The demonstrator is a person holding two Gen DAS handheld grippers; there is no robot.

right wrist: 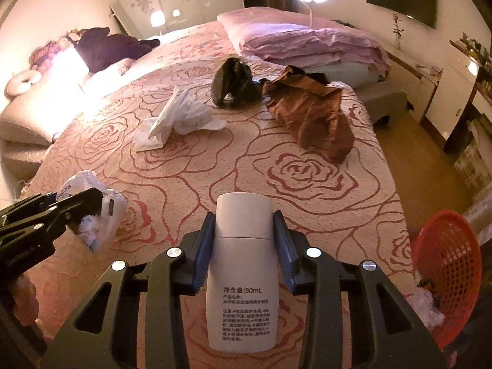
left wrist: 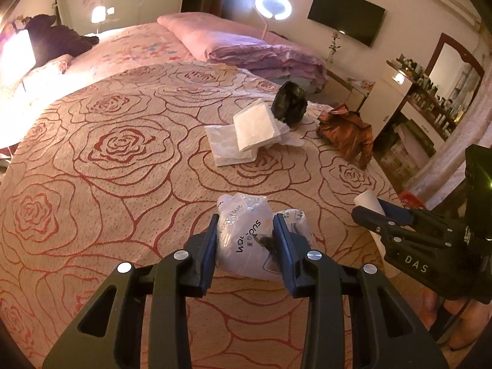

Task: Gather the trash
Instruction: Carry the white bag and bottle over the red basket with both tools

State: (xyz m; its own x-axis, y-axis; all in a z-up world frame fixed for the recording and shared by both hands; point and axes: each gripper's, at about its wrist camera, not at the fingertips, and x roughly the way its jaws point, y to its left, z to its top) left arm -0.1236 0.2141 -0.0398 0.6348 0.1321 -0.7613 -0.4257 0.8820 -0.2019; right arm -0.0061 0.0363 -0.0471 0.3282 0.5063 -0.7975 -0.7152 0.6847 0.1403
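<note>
White plastic fills both our grips. In the right wrist view, our right gripper (right wrist: pixel 243 230) is clamped on a small white bottle (right wrist: pixel 241 276) with printed text, which runs down the lower centre of the frame between the pads. In the left wrist view, our left gripper (left wrist: pixel 245 230) is closed on a crumpled white plastic bag (left wrist: pixel 246 240) with printed lettering, at the lower centre of that frame, over the bed (left wrist: pixel 107 184) with its rose-patterned cover.

Further up the bed, near the centre of the right wrist view, we see a folded white paper packet (right wrist: pixel 172 117) lying on the cover, with a crumpled black bag (right wrist: pixel 233 83) above it and to its right. Just right of the black bag lies a brown crumpled wrapper (right wrist: pixel 310 113), touching it as far as we can tell. A folded pink blanket (right wrist: pixel 307 43) sits at the top of the frame beyond them.

At the lower right edge of the right wrist view, a red mesh basket (right wrist: pixel 449 264) stands off the bed's side, with some pale crumpled scraps at its mouth.
</note>
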